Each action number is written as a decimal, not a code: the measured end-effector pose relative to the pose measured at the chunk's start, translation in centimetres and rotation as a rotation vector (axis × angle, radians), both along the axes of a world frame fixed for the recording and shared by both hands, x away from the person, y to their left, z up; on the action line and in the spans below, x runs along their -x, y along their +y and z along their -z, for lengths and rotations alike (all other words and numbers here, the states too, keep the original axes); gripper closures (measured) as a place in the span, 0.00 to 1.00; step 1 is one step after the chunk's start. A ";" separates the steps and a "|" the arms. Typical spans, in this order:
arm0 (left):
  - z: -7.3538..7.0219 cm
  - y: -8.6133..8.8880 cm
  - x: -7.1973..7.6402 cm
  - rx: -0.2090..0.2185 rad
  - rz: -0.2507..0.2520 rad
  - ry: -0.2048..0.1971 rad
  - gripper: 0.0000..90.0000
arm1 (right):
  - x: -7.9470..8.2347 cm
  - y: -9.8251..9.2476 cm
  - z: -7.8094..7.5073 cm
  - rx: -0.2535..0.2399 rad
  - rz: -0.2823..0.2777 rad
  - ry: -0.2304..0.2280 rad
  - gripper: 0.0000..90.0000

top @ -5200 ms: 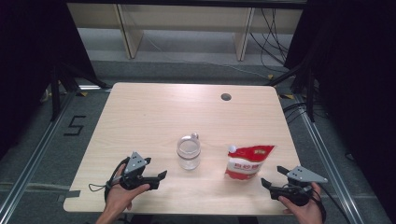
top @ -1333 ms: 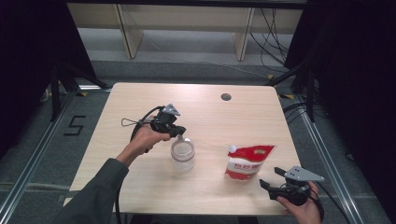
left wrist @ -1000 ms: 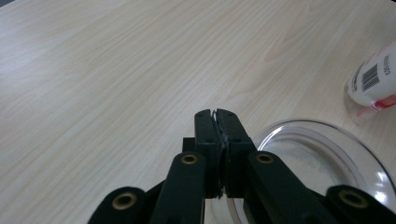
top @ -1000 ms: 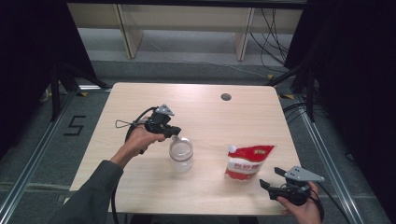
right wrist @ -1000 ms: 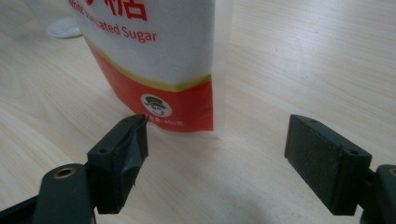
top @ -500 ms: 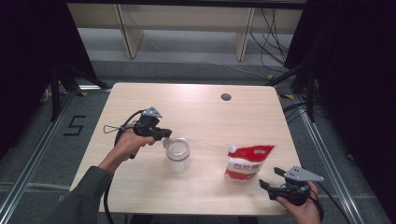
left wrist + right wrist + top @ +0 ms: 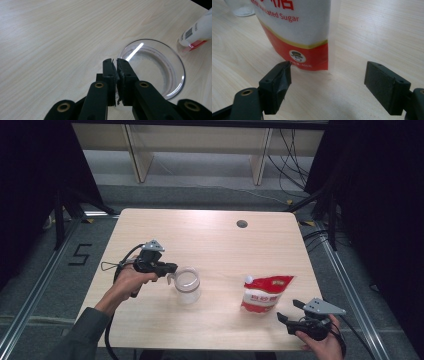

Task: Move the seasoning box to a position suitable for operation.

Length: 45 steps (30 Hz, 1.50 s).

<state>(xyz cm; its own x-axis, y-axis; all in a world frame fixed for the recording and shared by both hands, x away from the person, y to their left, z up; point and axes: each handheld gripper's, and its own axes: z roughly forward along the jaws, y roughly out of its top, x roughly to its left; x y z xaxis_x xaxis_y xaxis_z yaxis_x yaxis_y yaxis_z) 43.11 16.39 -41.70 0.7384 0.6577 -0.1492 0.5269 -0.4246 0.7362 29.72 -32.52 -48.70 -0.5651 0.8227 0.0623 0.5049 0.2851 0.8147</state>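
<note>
Pale wood worktop (image 7: 210, 235): left gripper (image 7: 114, 65) pinching jar (image 7: 187, 284) rim, sugar pouch (image 7: 294, 30) straight ahead of wide-open right gripper (image 7: 328, 82), nearer hand.

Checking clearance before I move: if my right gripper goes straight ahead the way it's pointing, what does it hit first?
Most likely the sugar bag: the open right gripper points at its red bottom edge, with bare table between.

Sugar pouch (image 7: 294, 27), red and white: "Sugar" in red print, preceded by a cut-off word ending "ulated"; large red characters above, cropped; small unreadable print under a hat-and-moustache emblem. A barcode on its white end. Floor (image 7: 50, 285) left of the table: the numeral "5" (image 7: 80, 255).
</note>
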 end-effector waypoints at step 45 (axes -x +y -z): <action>3.3 6.0 4.5 0.130 -0.028 -0.208 0.55 | 0.0 0.1 0.0 0.002 -0.008 -0.014 0.25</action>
<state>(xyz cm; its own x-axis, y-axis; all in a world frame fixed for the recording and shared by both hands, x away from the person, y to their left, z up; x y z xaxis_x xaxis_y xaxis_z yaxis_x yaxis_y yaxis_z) 38.63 22.39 -44.99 0.7440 0.6633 -0.0805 0.3681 -0.3064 0.8778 29.76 -32.45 -48.69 -0.5723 0.8183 0.0528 0.4912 0.2905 0.8212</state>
